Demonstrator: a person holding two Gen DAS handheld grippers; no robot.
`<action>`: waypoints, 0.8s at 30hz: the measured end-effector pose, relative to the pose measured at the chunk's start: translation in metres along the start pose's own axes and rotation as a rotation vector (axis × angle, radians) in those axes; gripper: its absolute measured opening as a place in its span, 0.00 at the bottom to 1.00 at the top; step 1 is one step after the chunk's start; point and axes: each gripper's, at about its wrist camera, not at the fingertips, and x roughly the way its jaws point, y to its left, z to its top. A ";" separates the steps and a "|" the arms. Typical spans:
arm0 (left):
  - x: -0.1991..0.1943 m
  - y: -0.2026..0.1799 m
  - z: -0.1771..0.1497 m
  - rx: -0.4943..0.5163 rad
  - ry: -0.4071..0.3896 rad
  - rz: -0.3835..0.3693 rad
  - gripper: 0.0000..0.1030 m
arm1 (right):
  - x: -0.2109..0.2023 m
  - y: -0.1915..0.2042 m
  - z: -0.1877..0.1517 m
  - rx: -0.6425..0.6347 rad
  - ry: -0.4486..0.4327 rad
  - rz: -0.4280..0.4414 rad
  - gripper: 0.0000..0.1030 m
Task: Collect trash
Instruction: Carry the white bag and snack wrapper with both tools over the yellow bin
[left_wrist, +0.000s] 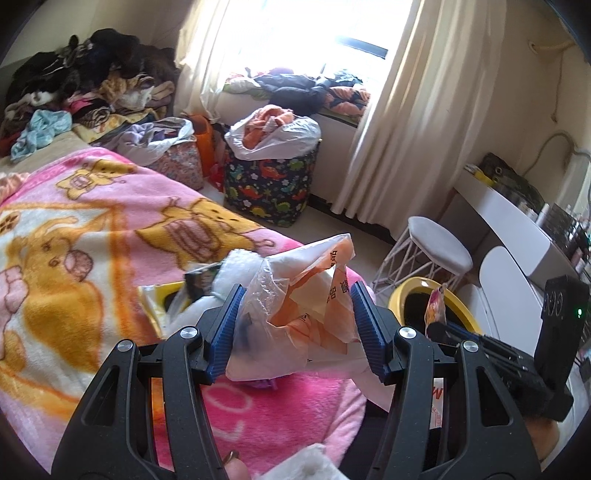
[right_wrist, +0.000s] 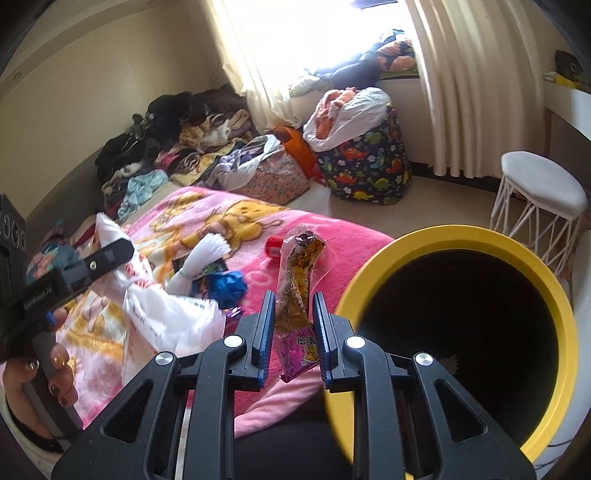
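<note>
My left gripper (left_wrist: 295, 325) is shut on a crumpled white and orange plastic bag (left_wrist: 306, 317), held above the pink blanket; from the right wrist view the same bag (right_wrist: 162, 314) hangs at the left under that gripper. My right gripper (right_wrist: 293, 325) is shut on a yellow and pink snack wrapper (right_wrist: 299, 291) that stands up between its blue pads (right_wrist: 266, 325). The yellow-rimmed bin (right_wrist: 458, 240) with a dark inside sits just right of the wrapper; in the left wrist view the bin (left_wrist: 413, 291) shows at the right, with the wrapper (left_wrist: 436, 306) above it.
More litter lies on the pink blanket (right_wrist: 332, 229): a red cap (right_wrist: 274, 246), a blue scrap (right_wrist: 225, 286), white paper (right_wrist: 207, 254) and dark packets. A white stool (right_wrist: 539, 192) stands beyond the bin. Cloth bags (right_wrist: 365, 162) and piled clothes (right_wrist: 177, 140) line the window wall.
</note>
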 end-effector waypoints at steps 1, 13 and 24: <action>0.001 -0.004 0.000 0.006 0.002 -0.005 0.49 | -0.001 -0.003 0.001 0.007 -0.005 -0.005 0.19; 0.018 -0.057 -0.002 0.105 0.015 -0.065 0.49 | -0.020 -0.045 0.006 0.099 -0.058 -0.059 0.19; 0.029 -0.095 -0.011 0.181 0.034 -0.107 0.49 | -0.031 -0.076 0.007 0.163 -0.094 -0.097 0.19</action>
